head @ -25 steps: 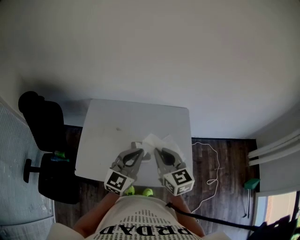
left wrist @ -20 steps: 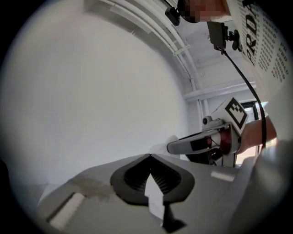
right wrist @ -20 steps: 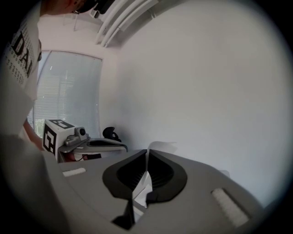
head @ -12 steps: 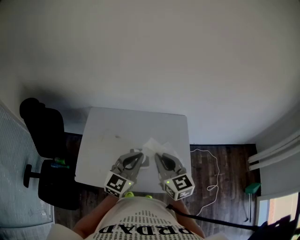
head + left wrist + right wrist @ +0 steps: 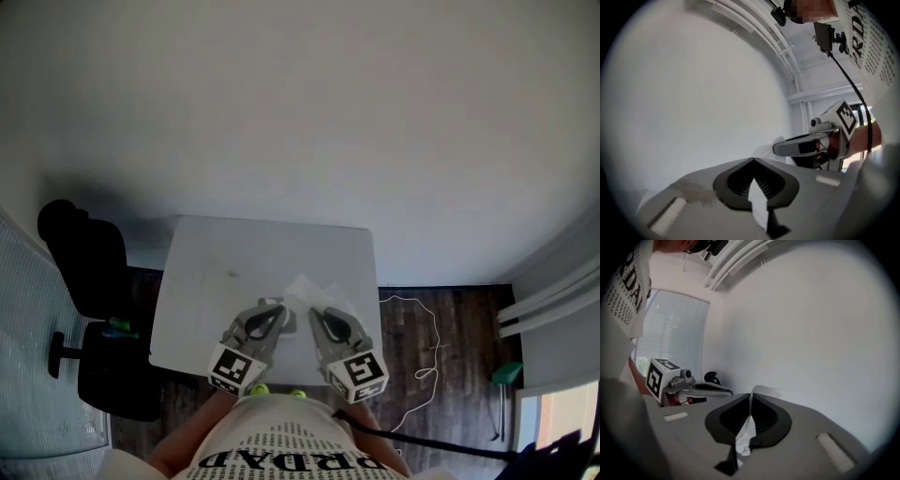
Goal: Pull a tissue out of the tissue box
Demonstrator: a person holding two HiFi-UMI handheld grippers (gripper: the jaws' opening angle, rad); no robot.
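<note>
A white tissue [image 5: 307, 286] is held above the near right part of the white table [image 5: 216, 272], pinched from both sides. My left gripper [image 5: 281, 306] is shut on its left edge; in the left gripper view a white strip of tissue [image 5: 758, 201] hangs from the closed left gripper [image 5: 753, 160]. My right gripper [image 5: 314, 311] is shut on the tissue's right part, and crumpled tissue [image 5: 746, 437] shows between the closed jaws of the right gripper [image 5: 750, 395]. The two sets of fingertips are almost touching. No tissue box can be made out in any view.
A black office chair [image 5: 89, 253] stands left of the table. A thin white cable [image 5: 422, 328] lies on the dark wood floor to the right, with a green object [image 5: 506, 373] further right. The plain wall is behind the table.
The head view has shifted slightly. Both grippers stay close together near the table's front edge, still holding the tissue.
</note>
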